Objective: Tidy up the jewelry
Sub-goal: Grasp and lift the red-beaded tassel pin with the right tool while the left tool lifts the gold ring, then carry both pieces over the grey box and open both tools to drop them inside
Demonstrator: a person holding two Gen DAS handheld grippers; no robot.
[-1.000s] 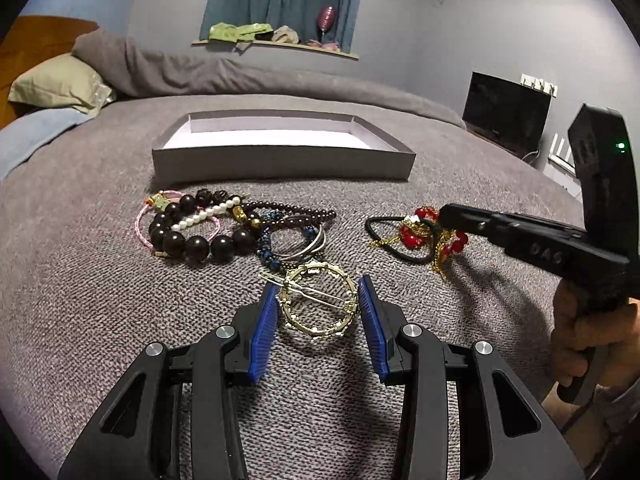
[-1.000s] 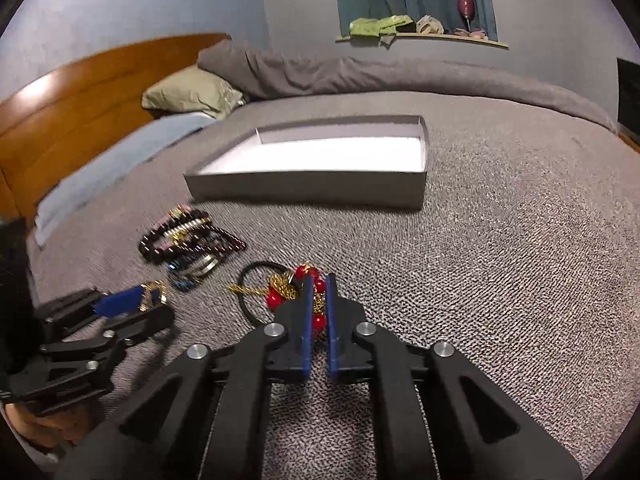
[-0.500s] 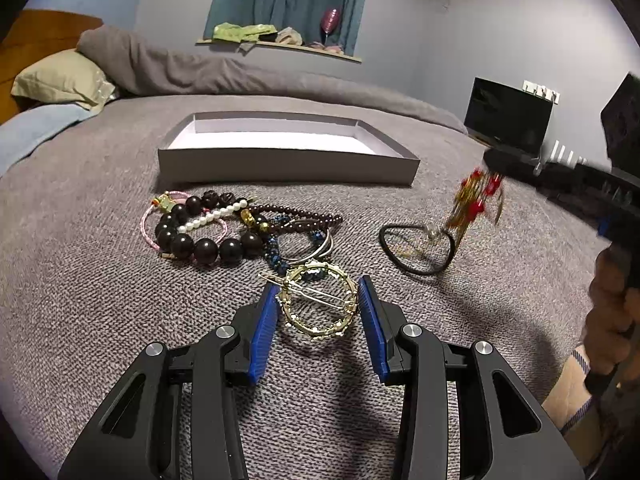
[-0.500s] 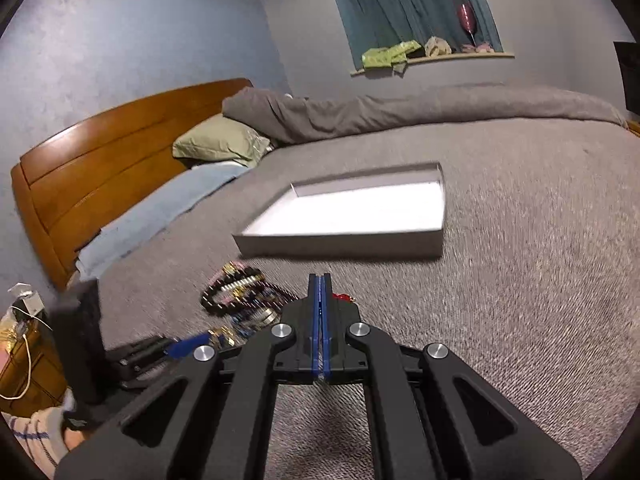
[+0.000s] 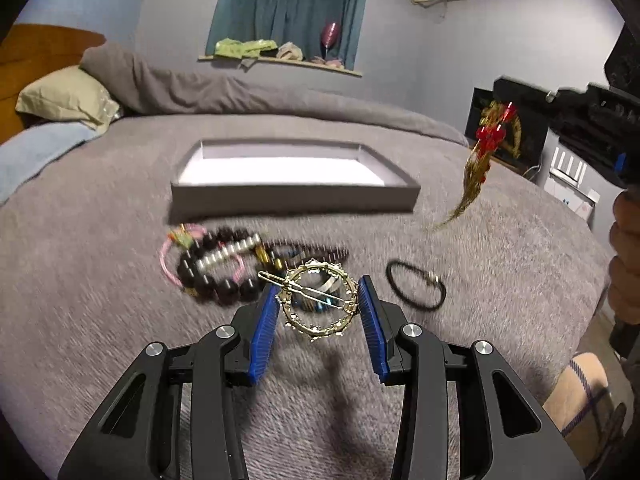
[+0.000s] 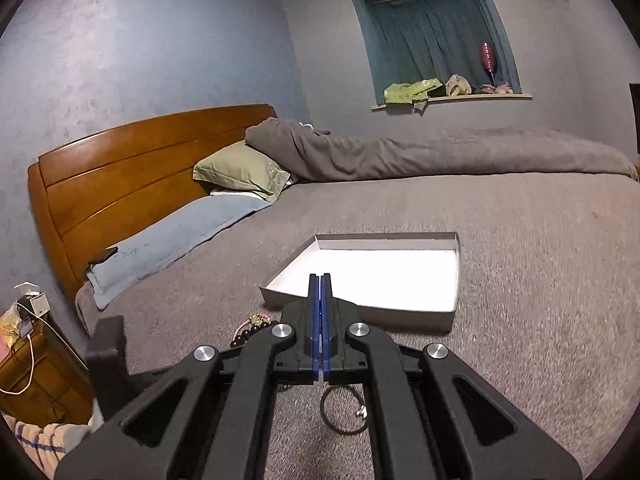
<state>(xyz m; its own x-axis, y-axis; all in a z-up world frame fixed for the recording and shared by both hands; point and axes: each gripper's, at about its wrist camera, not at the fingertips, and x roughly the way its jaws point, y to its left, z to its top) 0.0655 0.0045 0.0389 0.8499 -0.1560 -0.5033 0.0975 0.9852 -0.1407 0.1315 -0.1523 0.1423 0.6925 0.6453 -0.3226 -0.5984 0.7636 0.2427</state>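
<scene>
My left gripper [image 5: 318,312] is shut on a round gold hair clip [image 5: 318,304] and holds it above the grey bedspread. My right gripper [image 6: 321,280] is shut on a red and gold tassel ornament [image 5: 486,148], which hangs in the air at the right of the left wrist view; the ornament is hidden in the right wrist view. A shallow grey box [image 5: 294,196] with a white inside lies further back, also in the right wrist view [image 6: 450,312]. A pile of bead bracelets [image 5: 224,264] lies in front of the box.
A black hair tie [image 5: 416,286] lies on the bedspread to the right of the pile, also under my right gripper [image 6: 340,412]. A rolled grey duvet [image 5: 240,92], a green pillow [image 5: 68,96] and a wooden headboard [image 6: 132,176] stand behind.
My left gripper has closed on the gold hair clip and lifted it off the bedspread. My right gripper has risen with the tassel ornament, leaving the black hair tie on the bed.
</scene>
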